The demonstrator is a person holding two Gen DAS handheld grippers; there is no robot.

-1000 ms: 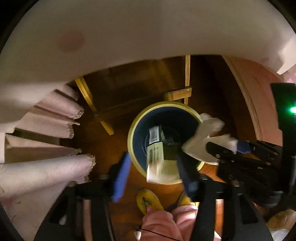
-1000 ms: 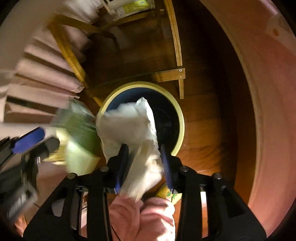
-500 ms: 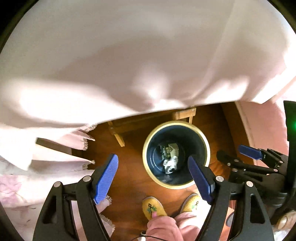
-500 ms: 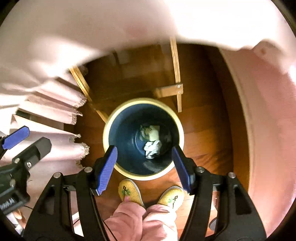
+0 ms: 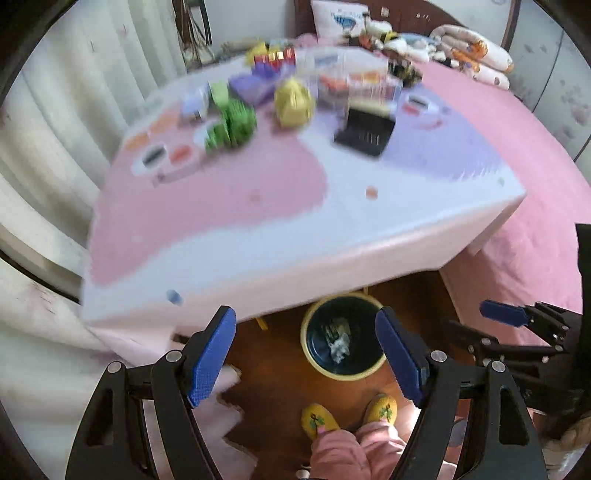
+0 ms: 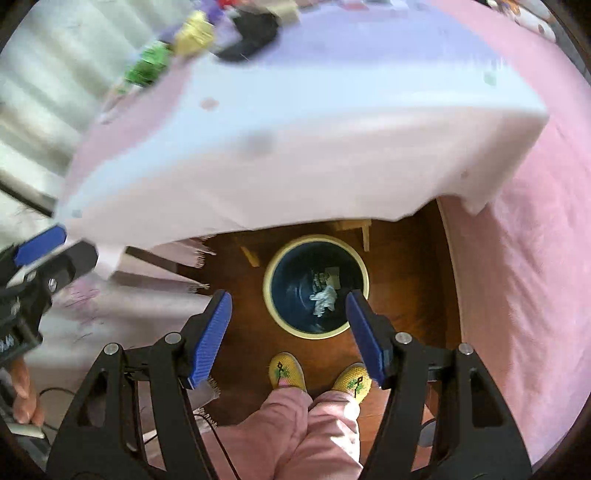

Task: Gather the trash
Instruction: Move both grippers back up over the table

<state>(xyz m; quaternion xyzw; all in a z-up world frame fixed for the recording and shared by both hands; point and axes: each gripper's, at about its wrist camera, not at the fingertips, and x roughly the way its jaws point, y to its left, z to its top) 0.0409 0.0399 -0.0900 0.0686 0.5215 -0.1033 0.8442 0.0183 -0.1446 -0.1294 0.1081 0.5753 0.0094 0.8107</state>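
Trash in bin, both my grippers empty.
Crumpled white paper (image 6: pixel 324 297) and a printed wrapper (image 6: pixel 328 276) lie at the bottom of the yellow-rimmed bin (image 6: pixel 271 266) on the floor beside the table (image 5: pixel 258 229). My left gripper (image 5: pixel 306 354) and right gripper (image 6: pixel 288 325) are spread wide above. Tabletop items are blurred beyond identifying.

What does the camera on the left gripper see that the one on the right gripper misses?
Only the left view shows the far end of the room: a pillow, a rolled quilt and most of the blurred clutter on the table. Only the right view shows the person's bare hand at its left edge. Both share the bin on the floor with crumpled paper inside, the yellow slippers, and both grippers open and empty.
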